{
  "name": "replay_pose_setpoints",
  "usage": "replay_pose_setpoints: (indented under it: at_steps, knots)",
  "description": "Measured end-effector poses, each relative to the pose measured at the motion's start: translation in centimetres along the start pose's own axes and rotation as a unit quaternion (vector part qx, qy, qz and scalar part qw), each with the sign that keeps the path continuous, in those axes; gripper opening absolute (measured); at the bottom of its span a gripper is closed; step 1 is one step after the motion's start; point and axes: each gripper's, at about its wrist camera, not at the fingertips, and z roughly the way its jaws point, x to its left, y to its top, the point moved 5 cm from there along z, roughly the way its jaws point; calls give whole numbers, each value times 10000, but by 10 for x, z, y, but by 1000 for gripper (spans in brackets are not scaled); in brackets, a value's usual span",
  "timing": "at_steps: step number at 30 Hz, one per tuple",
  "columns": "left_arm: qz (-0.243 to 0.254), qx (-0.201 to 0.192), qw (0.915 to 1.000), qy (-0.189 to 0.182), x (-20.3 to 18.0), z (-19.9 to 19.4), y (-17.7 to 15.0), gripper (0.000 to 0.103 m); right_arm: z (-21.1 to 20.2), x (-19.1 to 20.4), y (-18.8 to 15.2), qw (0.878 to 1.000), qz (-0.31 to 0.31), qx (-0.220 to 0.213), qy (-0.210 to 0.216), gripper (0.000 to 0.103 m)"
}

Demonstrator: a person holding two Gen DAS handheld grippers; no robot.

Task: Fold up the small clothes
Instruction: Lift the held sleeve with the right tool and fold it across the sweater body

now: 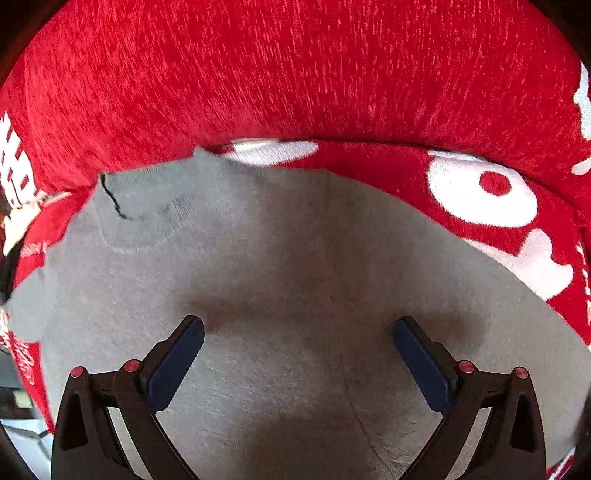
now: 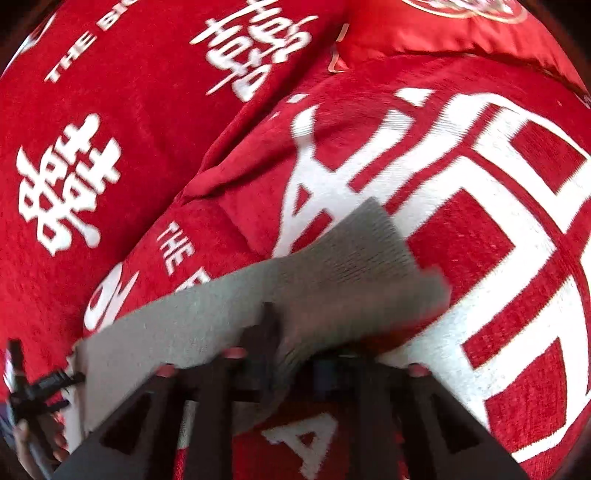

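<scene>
- I count one small grey knitted garment (image 1: 295,280), lying on a red plush blanket with white woven lettering and characters (image 1: 288,70).
- Two pairs of tongs are mine. The left tongs (image 1: 299,325) stand wide open just above the grey knit, holding nothing, both blue pads (image 1: 177,365) clear of the cloth.
- The right tongs (image 2: 291,343) are blurred; grey cloth bunches between them at the garment's ribbed end (image 2: 354,251), but I cannot tell whether they press on it.
- A second red cloth, smoother and satin-like (image 2: 461,33), sits at the right view's top edge, cut off.
- In the right view's lower left corner the left tongs (image 2: 37,387) appear, dark and small.
- The knit is soft and fine-looped, with a stitched patch and a loose black thread (image 1: 112,199).
</scene>
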Motion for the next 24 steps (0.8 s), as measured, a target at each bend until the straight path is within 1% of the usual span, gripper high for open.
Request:
replay_pose_setpoints:
  at_steps: [1,2,3,6,7,9,10,11,12,13,14,15,16,17,18,20,24]
  knots:
    - [11,-35,10000,-39,1,-4,-5,103,-1,-4,1,9997,110,-11,201,45]
    - [85,-3,9998,-159,0,-7,-14,103,-2,-7,1,9991,199,-16,371,51]
    - [151,22,9993,-348,0,-11,-25,103,-4,-11,0,9980,332,-41,527,52]
    - [245,-48,9978,-611,8,-24,-50,103,-2,-14,1,9956,532,-69,767,54]
    - [198,-157,9977,-635,14,-30,-51,103,-1,-13,1,9955,540,-66,770,54]
    - [49,-389,9982,-455,27,-34,-42,103,0,-7,1,9965,467,-47,692,54]
    - [-49,-403,9986,-342,33,-33,-35,103,2,-2,1,9971,371,-24,659,54]
    - [-123,-346,9987,-352,37,-30,-30,103,4,3,0,9974,290,10,656,53]
    - [-190,-262,9987,-405,39,-26,-24,103,6,9,0,9975,179,49,686,42]
    - [-229,-198,9986,-431,39,-20,-18,103,7,12,0,9977,111,72,660,34]
    - [-249,-102,9987,-428,38,-12,-13,103,11,15,0,9985,13,166,524,22]
    - [-234,-20,9990,-370,29,-7,-14,103,13,15,0,9988,-24,245,420,17]
    - [-197,66,9993,-312,27,1,-16,103,15,16,0,9990,-33,260,360,17]
    - [-251,-28,9991,-346,26,4,-20,103,15,17,1,9993,-83,195,315,14]
    - [-343,-183,9986,-354,27,1,-25,103,16,18,0,9994,-159,166,248,14]
    - [-371,-264,9980,-432,27,-5,-41,103,16,20,-1,9996,-242,98,143,14]
    - [-120,-655,9967,-454,23,-17,-68,103,20,26,0,9993,-377,78,-29,14]
